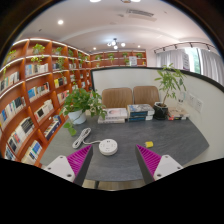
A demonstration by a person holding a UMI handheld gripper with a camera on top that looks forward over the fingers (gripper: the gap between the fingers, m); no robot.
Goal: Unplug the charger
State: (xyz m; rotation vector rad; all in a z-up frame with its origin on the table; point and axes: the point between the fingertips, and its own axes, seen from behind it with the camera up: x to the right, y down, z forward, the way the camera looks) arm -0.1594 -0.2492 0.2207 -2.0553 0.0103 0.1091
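Lying flat between open tongs [111,166], charger [108,147].

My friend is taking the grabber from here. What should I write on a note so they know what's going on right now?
Claw: open, holding nothing, hovering above the near edge of the grey table.
Things: a round white puck-shaped charger lies flat on the table just ahead of the fingers, between their lines. A white power strip with its cord lies further out, beside the potted green plant. A small green item sits beyond the other finger.
Done: nothing yet; the charger is untouched.
Left: move in, close on the charger and pull it free. I cannot see how it is plugged in.
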